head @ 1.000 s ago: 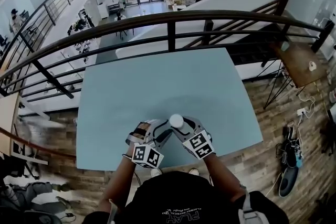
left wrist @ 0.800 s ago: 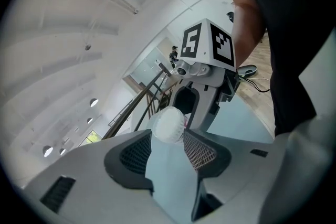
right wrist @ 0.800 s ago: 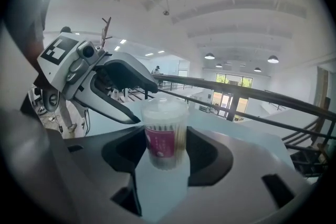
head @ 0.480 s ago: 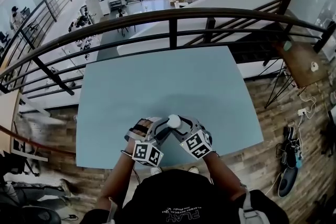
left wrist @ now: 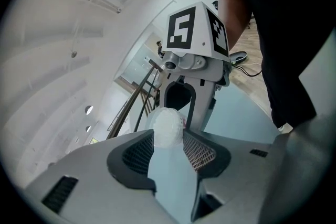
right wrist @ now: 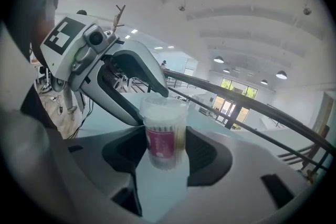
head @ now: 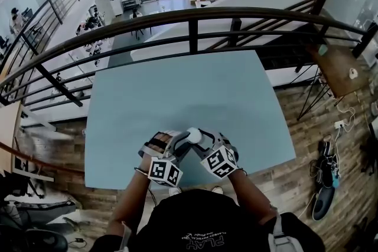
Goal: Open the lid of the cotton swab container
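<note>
The cotton swab container (right wrist: 164,136) is a clear tub with a pink label and a frosted white lid (right wrist: 164,106). It stands upright between the pads of my right gripper (right wrist: 165,150), whose jaws are closing on its body. My left gripper (left wrist: 167,140) comes from the opposite side, and its pad tips sit against both sides of the lid (left wrist: 167,128). In the head view both grippers meet at the white lid (head: 194,136) over the near edge of the table. The left gripper (head: 177,147) is on the left and the right gripper (head: 205,146) on the right.
The pale blue table (head: 177,91) stretches away from the grippers. A dark metal railing (head: 189,18) runs along its far side, with a drop to a lower floor beyond. Wood flooring, cables and shoes (head: 325,186) lie to the right.
Both grippers and the container stay together at the table's near edge. They have shifted only slightly to the left in the view.
</note>
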